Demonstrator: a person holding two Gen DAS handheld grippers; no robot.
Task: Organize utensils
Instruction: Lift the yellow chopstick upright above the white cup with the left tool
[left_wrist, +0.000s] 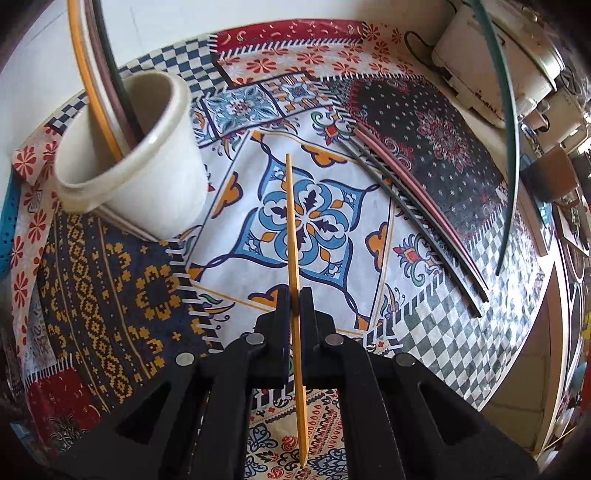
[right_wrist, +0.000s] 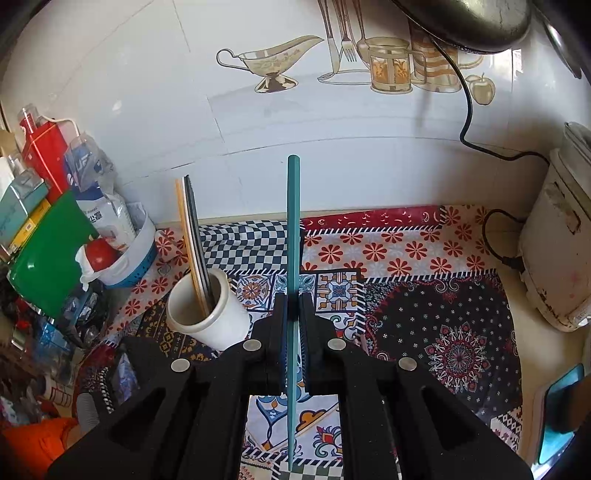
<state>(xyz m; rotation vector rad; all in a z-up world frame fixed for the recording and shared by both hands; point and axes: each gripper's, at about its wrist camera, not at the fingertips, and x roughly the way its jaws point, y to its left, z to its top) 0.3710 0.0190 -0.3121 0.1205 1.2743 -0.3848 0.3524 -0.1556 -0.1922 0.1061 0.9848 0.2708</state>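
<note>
Two grippers each clamp a single chopstick. Seen from the left wrist camera, the left gripper (left_wrist: 294, 295) is closed on a yellow chopstick (left_wrist: 293, 229), which runs up the middle of the frame from between the jaws, above the patterned cloth (left_wrist: 110, 295) covering the tabletop. At the upper left of that frame a white cup (left_wrist: 147, 177) stands on the cloth with several chopsticks leaning in it, among them a yellow one and darker ones. Right of centre, a few loose chopsticks (left_wrist: 417, 214), dark grey and pink, lie side by side on the cloth. In the right wrist view, the right gripper (right_wrist: 294, 306) is closed on a teal chopstick (right_wrist: 293, 221) that points up toward the tiled wall (right_wrist: 332, 147). The cup (right_wrist: 214, 314) sits left of centre there, just beside the gripper's left finger. A white rice cooker (right_wrist: 554, 251) stands at the right edge.
</note>
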